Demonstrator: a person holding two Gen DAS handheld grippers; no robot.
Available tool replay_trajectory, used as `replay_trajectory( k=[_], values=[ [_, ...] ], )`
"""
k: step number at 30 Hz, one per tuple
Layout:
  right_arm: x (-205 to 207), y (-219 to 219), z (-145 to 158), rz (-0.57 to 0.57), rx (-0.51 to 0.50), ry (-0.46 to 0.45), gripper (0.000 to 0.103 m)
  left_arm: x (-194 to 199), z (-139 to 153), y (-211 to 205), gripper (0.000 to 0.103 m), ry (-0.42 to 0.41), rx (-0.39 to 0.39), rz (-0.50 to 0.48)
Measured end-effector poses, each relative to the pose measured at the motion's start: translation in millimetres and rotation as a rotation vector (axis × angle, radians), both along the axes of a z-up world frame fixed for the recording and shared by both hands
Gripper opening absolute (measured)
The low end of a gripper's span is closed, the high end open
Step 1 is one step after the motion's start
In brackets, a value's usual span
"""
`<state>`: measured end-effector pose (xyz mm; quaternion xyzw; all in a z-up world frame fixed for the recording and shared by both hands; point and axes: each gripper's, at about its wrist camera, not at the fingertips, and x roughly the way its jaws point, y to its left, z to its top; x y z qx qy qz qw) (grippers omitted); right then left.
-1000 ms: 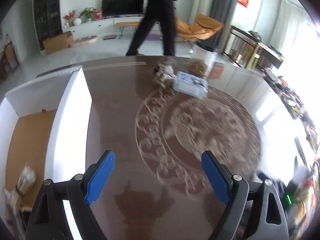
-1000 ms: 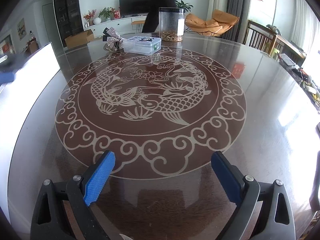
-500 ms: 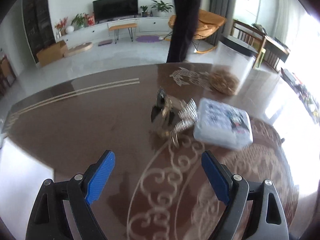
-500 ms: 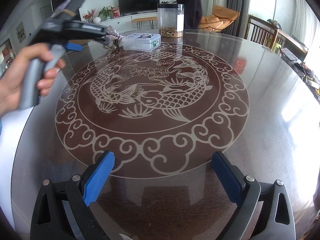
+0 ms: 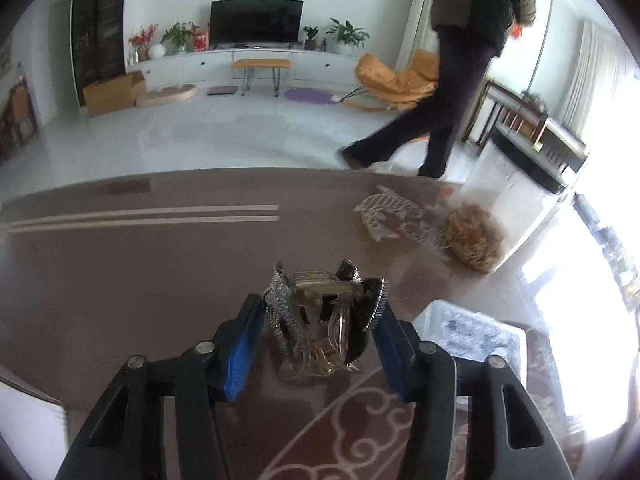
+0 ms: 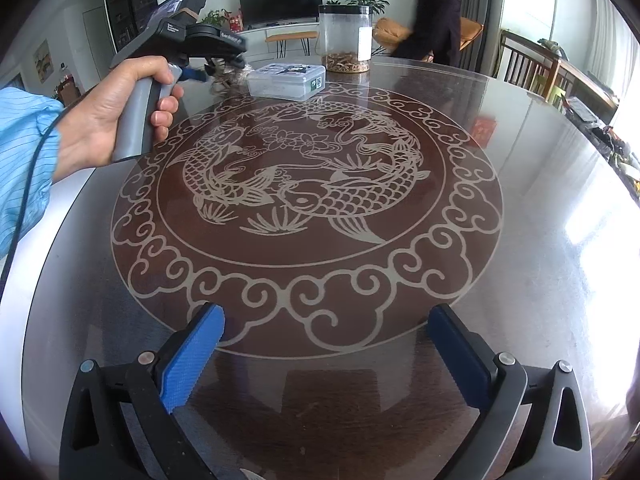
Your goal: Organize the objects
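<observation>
Gripping from both sides, the left claw (image 5: 320, 344) has its blue pads pressed against a cluster of hair clips (image 5: 320, 320), sparkly, clear and black, resting on the far left part of the worktop (image 6: 520, 200). Just right of the clips lies a clear flat plastic box (image 6: 286, 82), and beyond that stands a clear jar (image 6: 346, 38) with brownish contents at its bottom. Nearer the front edge, the right claw (image 6: 324, 364) hangs over the worktop, spread wide apart, holding nothing.
</observation>
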<state>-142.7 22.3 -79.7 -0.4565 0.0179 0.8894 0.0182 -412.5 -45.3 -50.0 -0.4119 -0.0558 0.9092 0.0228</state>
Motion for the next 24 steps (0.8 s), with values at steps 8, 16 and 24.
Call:
replay_trajectory(
  k=[8,16,24],
  values=[
    [-1.9,-0.4,-0.6,-0.001,0.001,-0.002,0.103,79.2,2.9,7.1,0.053,0.039,-0.129,0.059],
    [-2.6,0.2,-0.8,-0.003,-0.006,-0.001,0.103,205.5,0.2,11.3,0.054,0.024,-0.046,0.099],
    [-1.2,0.4,-0.4,-0.003,-0.018,0.005,0.103,245.6,-20.1,26.8,0.095,-0.068,-0.119,-0.006]
  ],
)
